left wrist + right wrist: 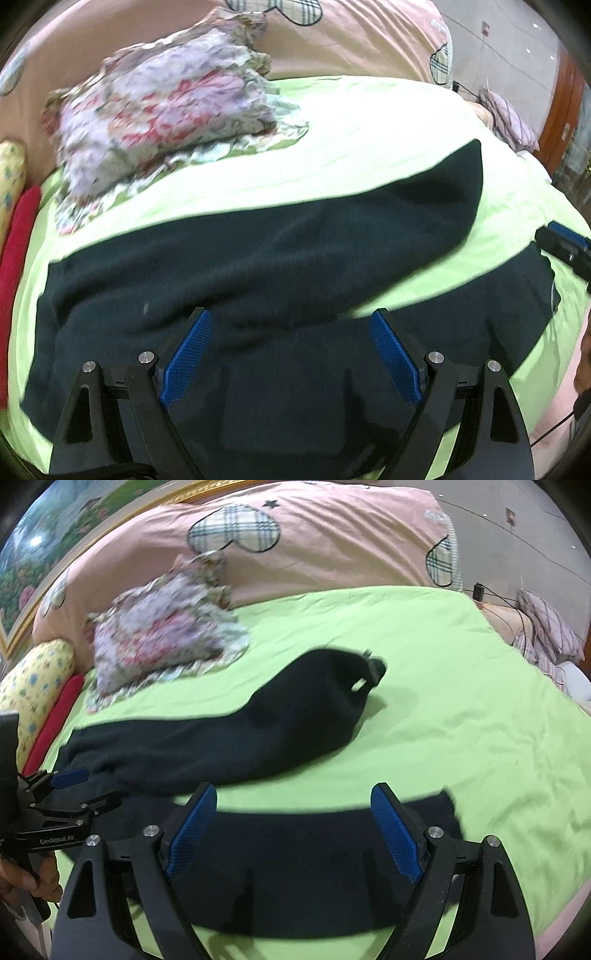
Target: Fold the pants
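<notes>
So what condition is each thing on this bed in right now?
Dark navy fabric pants: spread out on the bed, legs apart, not folded.
Left gripper: open, above the pants.
Right gripper: open, above one pant leg.
Lime green bedsheet: spread, lightly wrinkled.
Floral frilled pillow: lying flat.

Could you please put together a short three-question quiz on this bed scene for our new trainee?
1. True or false: the left gripper is clamped on the dark pants.
2. What colour is the sheet under the pants?
3. Which lies nearest the floral pillow? A) a pant leg B) the right gripper C) the cable

Key: 1 false, both grippers are open and hold nothing; 2 light green; 3 A.
</notes>
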Demonstrator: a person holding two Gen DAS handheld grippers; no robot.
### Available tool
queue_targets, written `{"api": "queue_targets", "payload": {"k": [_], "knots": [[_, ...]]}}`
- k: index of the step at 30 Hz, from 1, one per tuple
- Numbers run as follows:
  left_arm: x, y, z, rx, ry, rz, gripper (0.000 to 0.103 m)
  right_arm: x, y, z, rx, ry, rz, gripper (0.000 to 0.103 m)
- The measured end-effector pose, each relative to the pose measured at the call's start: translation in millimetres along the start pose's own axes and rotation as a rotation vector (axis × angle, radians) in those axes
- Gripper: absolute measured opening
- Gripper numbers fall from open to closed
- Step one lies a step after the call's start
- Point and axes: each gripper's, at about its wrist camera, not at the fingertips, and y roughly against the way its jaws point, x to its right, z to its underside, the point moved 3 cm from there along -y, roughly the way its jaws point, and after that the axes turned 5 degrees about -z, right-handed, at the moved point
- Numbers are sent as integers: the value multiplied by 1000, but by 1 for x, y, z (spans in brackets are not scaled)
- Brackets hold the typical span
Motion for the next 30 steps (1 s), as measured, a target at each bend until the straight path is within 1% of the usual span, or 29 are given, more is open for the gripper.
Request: {"api": "queue_targets", "payload": {"k": [2, 4, 8, 10, 13, 15, 18, 19, 21, 22, 23, 24, 25, 26, 27, 28, 29, 30], "knots": [[1, -10, -18, -7, -22, 28, 88, 10, -3, -15, 15, -31, -2, 86], [3, -21, -34, -19, -45, 73, 88, 18, -10, -28, 10, -57, 1, 86], [10, -39, -62, -20, -130, 102, 88, 35, -26, -54, -12, -116, 27, 86], [13, -48, -73, -22, -166, 114, 88, 44, -33, -65, -22, -160, 20, 86], [18, -67, -91, -44, -226, 150, 88, 57, -47, -82, -51, -233, 7, 86], [23, -82, -101, -71, -271, 194, 88, 64, -57, -89, -78, -283, 3, 86], [30, -108, -114, -114, -349, 219, 88, 78, -77, -100, -128, -384, -33, 86], [31, -116, -116, -138, -363, 233, 88, 83, -85, -102, -148, -423, -46, 86], [35, -135, -119, -213, -391, 284, 88, 91, -98, -105, -183, -476, -62, 85], [37, -144, -119, -257, -405, 302, 88, 93, -102, -106, -193, -494, -67, 82], [39, -155, -118, -305, -416, 315, 88, 95, -109, -108, -206, -504, -72, 71], [40, -163, -117, -342, -421, 326, 86, 95, -114, -109, -223, -498, -74, 63], [41, -172, -116, -384, -419, 336, 85, 95, -120, -110, -250, -486, -74, 47], [41, -177, -116, -402, -410, 346, 85, 96, -126, -109, -282, -475, -74, 33], [42, -179, -117, -410, -400, 357, 83, 97, -128, -109, -290, -474, -70, 30], [42, -179, -118, -414, -397, 370, 79, 98, -129, -109, -293, -471, -63, 22], [46, -179, -118, -424, -404, 391, 71, 99, -128, -109, -293, -456, -45, 14], [49, -179, -117, -431, -415, 400, 63, 100, -126, -109, -289, -448, -33, 14]]}}
